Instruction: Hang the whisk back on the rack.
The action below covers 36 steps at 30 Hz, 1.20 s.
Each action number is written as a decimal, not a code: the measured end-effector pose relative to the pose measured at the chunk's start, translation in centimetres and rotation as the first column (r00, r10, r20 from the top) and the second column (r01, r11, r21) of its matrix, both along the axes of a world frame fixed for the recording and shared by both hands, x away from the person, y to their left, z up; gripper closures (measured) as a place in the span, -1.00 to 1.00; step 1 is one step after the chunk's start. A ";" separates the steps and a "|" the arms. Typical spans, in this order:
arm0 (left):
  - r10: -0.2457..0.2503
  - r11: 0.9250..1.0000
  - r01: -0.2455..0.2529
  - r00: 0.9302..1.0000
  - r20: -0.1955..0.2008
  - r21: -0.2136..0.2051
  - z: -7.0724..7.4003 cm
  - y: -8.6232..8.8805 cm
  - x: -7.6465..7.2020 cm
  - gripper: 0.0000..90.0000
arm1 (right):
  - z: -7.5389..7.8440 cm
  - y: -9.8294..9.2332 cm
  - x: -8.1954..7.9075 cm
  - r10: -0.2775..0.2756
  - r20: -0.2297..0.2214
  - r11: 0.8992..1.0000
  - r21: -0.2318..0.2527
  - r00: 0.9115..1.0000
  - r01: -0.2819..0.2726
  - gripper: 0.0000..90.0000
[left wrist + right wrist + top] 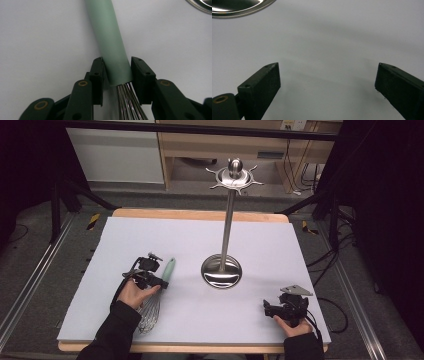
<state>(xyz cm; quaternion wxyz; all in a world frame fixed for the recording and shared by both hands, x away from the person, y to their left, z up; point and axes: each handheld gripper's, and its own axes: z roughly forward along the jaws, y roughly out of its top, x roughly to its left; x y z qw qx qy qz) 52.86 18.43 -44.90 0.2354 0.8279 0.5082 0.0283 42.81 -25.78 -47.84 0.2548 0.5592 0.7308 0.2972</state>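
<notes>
Mint-green whisk handle, silver stand, pale lavender mat.

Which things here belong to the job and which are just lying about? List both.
In the job:
- whisk with pale green handle and steel wires, clamped by the left gripper
- tall steel hook stand, probably

Lying about:
- lavender mat
- idle, open right gripper

Item count: one whisk, consisting of one green handle and one wire head. One metal stand, consisting of one round base, one upright pole and one hook crown. One surface. Two grippers: left gripper, right gripper.
</notes>
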 end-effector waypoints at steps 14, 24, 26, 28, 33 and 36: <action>-0.112 0.991 0.109 0.993 0.030 0.076 0.5 -2.0 -1.6 0.52 | 0.0 0.0 0.0 0.003 -0.002 1.000 -0.002 1.000 -0.003 -0.85; -0.138 0.989 0.135 0.989 0.050 0.064 0.9 -2.2 -1.7 0.30 | 0.0 0.1 0.0 0.006 -0.004 1.000 -0.001 1.000 -0.006 -0.85; -0.137 0.989 0.132 0.989 0.060 0.070 1.4 -2.1 -1.6 0.24 | 0.0 0.0 0.0 0.007 -0.005 1.000 -0.002 1.000 -0.007 -0.85; -0.136 0.989 0.132 0.989 0.055 0.071 1.6 -2.2 -1.5 0.21 | 0.0 0.1 0.0 0.007 -0.007 1.000 -0.001 1.000 -0.007 -0.85; -0.139 0.988 0.137 0.990 0.021 0.077 1.1 -2.7 -0.8 0.22 | 0.0 0.1 0.0 0.007 -0.004 1.000 0.003 1.000 -0.007 -0.85; -0.145 0.986 0.144 0.989 0.002 0.082 0.6 -3.2 -0.8 0.28 | 0.0 0.1 0.0 0.009 -0.007 1.000 0.002 1.000 -0.009 -0.85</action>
